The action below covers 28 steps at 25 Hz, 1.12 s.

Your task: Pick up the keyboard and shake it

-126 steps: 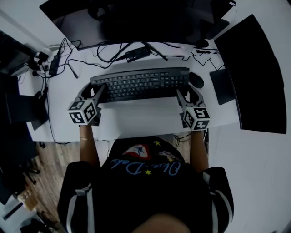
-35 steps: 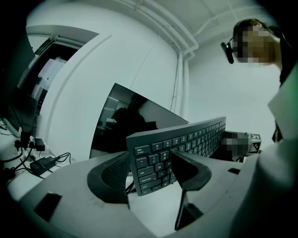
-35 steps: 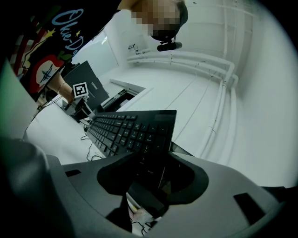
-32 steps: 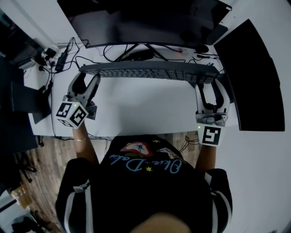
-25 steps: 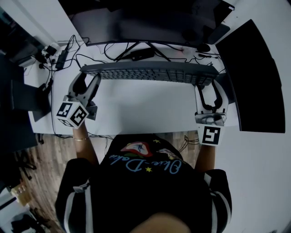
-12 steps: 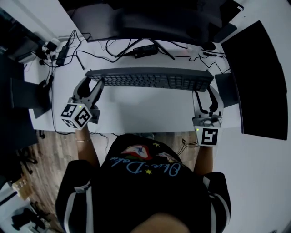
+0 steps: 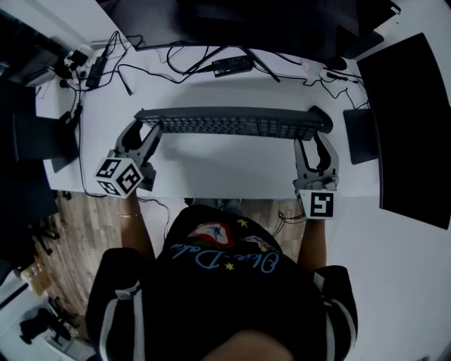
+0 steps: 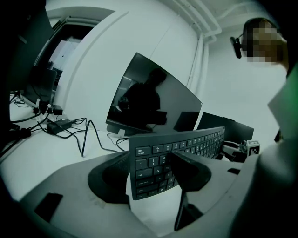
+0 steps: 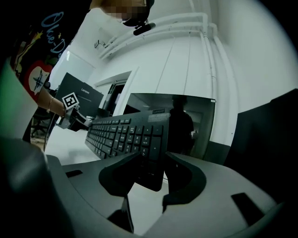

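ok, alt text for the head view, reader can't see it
From above: a person holds a dark keyboard tilted over a white desk, the left gripper clamped on its left end, the right gripper on its right end, those jaws having just closed further. Cables and dark monitors sit behind.

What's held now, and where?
The long dark keyboard, by both short ends: left gripper on the Esc end; right gripper, jaws just closed further, on the numpad end.
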### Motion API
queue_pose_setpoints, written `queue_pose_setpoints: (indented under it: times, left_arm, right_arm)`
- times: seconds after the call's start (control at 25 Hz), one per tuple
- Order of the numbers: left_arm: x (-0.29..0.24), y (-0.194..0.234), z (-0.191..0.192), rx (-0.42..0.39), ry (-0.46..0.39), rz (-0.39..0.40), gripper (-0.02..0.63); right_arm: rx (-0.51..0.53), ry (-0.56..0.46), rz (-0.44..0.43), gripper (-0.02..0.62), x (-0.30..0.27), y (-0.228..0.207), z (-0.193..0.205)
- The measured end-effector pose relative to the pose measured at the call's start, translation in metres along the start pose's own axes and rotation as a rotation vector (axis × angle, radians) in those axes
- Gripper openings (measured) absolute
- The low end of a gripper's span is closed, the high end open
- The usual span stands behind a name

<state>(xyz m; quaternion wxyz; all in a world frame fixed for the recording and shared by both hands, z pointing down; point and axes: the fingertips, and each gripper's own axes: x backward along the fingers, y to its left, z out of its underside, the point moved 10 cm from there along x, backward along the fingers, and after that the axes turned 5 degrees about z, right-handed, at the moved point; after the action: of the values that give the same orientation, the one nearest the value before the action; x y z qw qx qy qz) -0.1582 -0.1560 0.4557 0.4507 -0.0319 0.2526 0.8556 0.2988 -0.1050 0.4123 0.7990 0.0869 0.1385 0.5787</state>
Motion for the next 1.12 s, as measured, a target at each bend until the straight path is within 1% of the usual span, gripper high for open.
queue_pose_setpoints:
  times: [0.16, 0.28, 0.48, 0.64, 0.8, 1.04, 1.12]
  left_arm:
    - [0.001, 0.006, 0.011, 0.006, 0.029, -0.009, 0.253]
    - [0.001, 0.007, 0.016, 0.018, 0.058, -0.030, 0.252]
    - [-0.002, 0.010, 0.023, 0.032, 0.100, -0.044, 0.253]
    - [-0.007, 0.014, 0.032, 0.047, 0.133, -0.047, 0.253]
    - [-0.011, 0.014, 0.038, 0.060, 0.168, -0.054, 0.253]
    - [-0.021, 0.014, 0.039, 0.040, 0.204, -0.065, 0.252]
    - [-0.026, 0.014, 0.039, 0.037, 0.212, -0.070, 0.252]
  right_arm:
    - [-0.051, 0.040, -0.018, 0.149, -0.005, 0.006, 0.016]
    - [-0.093, 0.069, -0.027, 0.147, -0.007, 0.008, 0.028]
    - [-0.153, 0.111, -0.012, 0.146, -0.009, 0.011, 0.047]
    - [-0.189, 0.164, -0.024, 0.146, -0.012, 0.013, 0.059]
    - [-0.251, 0.180, -0.046, 0.143, -0.014, 0.011, 0.074]
    - [-0.312, 0.248, -0.069, 0.143, -0.020, 0.010, 0.093]
    - [-0.330, 0.242, -0.072, 0.143, -0.023, 0.009, 0.100]
